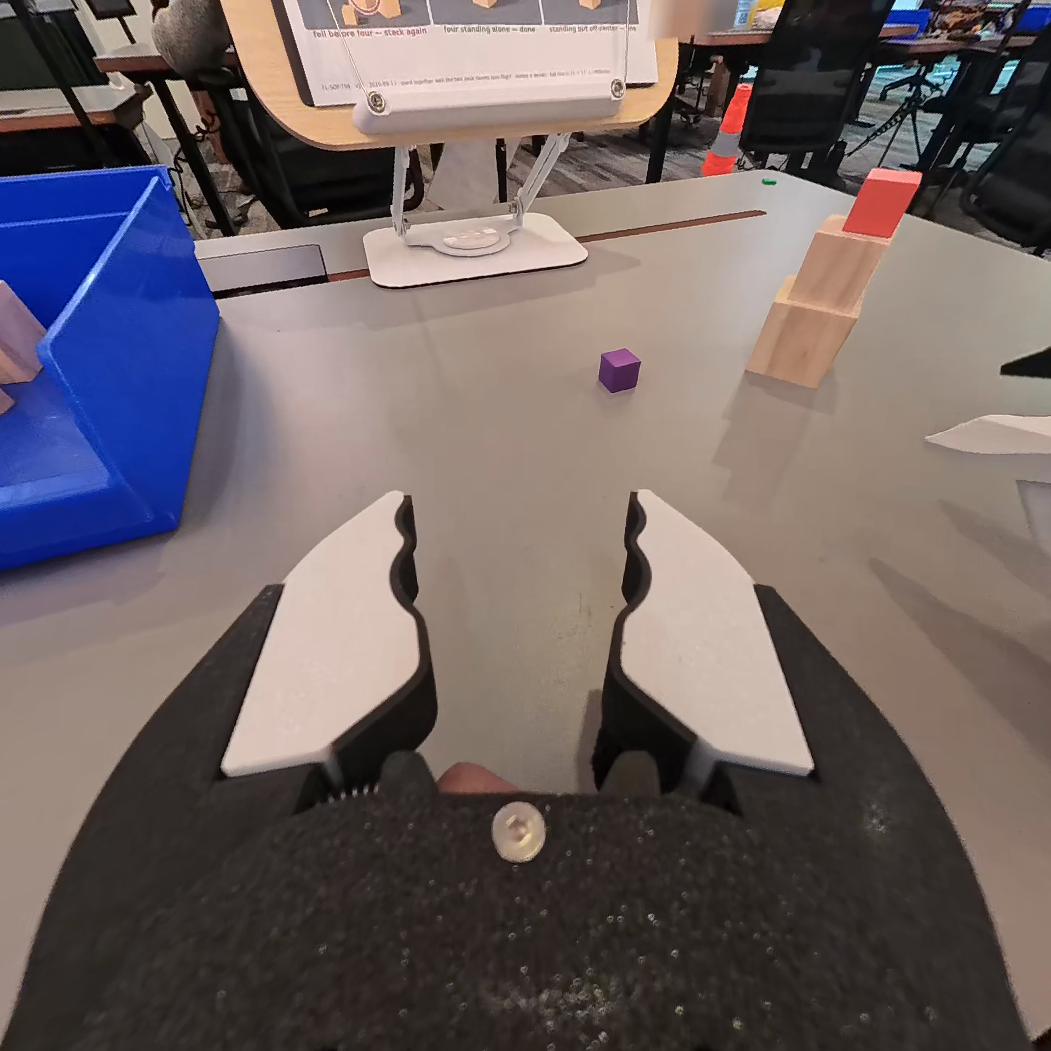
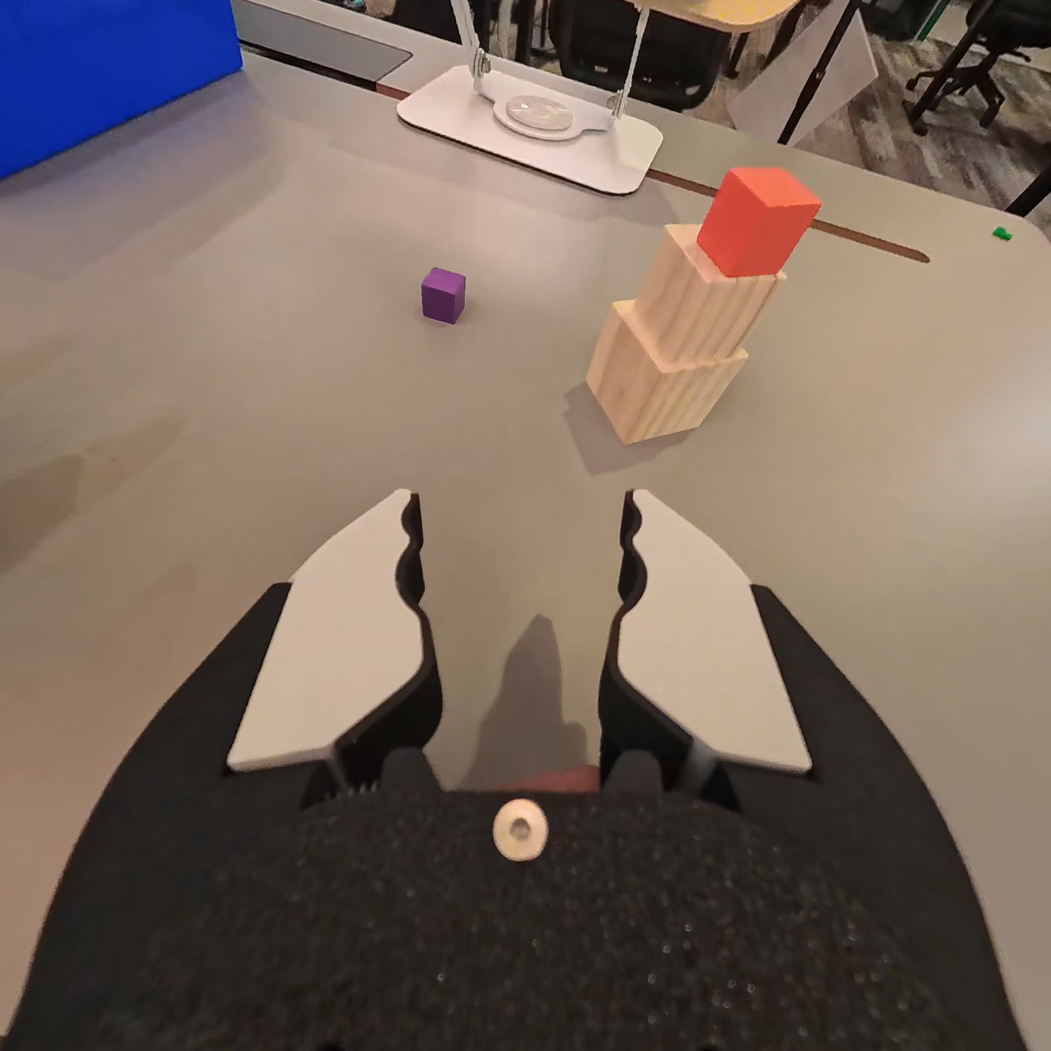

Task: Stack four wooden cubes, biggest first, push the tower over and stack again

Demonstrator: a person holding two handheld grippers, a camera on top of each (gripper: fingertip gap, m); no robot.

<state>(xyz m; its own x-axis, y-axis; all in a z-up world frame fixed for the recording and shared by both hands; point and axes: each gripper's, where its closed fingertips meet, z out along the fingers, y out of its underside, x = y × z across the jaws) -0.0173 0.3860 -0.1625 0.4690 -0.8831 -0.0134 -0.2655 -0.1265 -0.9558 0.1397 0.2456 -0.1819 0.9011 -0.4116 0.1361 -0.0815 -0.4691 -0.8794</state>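
Note:
A tower of three cubes stands on the grey table: a large plain wooden cube at the bottom, a smaller plain wooden cube on it, and a red cube on top. The tower also shows at the right of the left wrist view, with the large cube, the smaller one and the red cube. A small purple cube sits alone on the table left of the tower. My left gripper is open and empty. My right gripper is open and empty, short of the tower.
A blue bin with pale blocks inside stands at the left. A white stand holding a board with a sheet is at the table's back edge. The other gripper's tips show at the right edge. Chairs and an orange cone stand beyond the table.

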